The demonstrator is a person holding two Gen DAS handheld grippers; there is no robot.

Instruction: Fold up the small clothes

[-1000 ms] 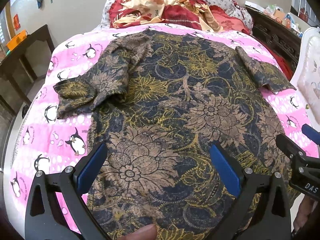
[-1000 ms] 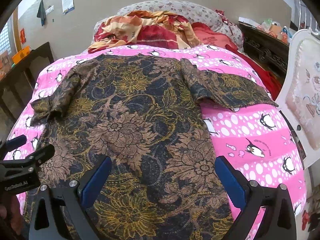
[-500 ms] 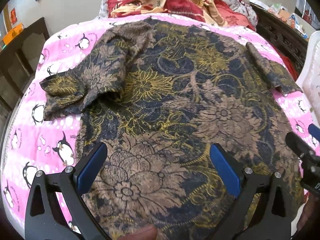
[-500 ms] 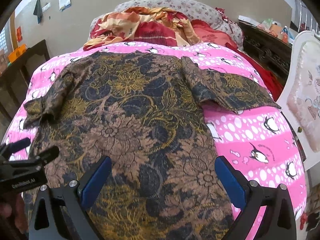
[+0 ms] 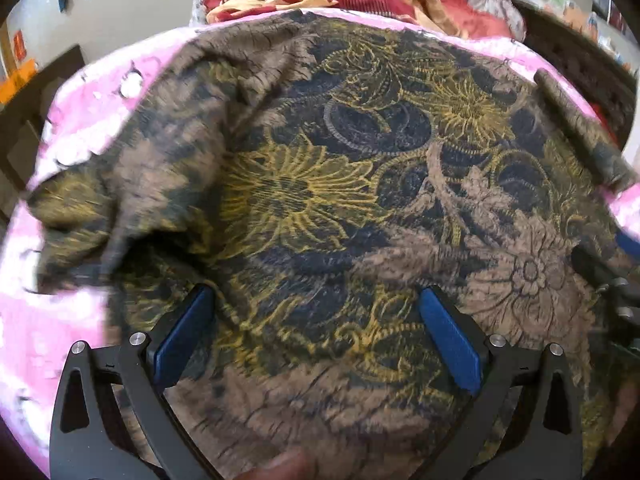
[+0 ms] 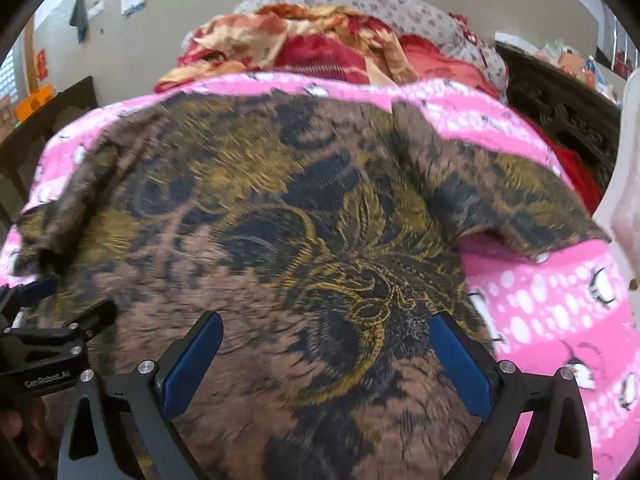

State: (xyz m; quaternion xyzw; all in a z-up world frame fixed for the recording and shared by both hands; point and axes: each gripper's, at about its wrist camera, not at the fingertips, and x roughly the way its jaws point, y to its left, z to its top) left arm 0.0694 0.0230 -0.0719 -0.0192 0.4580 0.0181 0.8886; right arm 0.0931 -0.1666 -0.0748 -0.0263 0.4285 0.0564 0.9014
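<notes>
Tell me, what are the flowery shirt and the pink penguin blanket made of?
The shirt looks like thin woven cloth, perhaps cotton or rayon: it lies matte, limp and creased. The pink penguin blanket looks like soft fleece, fuzzy and dull, though the blur leaves that unsure.

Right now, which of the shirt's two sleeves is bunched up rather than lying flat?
The left sleeve of the shirt: crumpled and folded, while the right sleeve lies spread flat on the pink blanket.

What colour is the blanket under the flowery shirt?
Pink blanket, with white dots and little penguins. It shows best in the right wrist view.
</notes>
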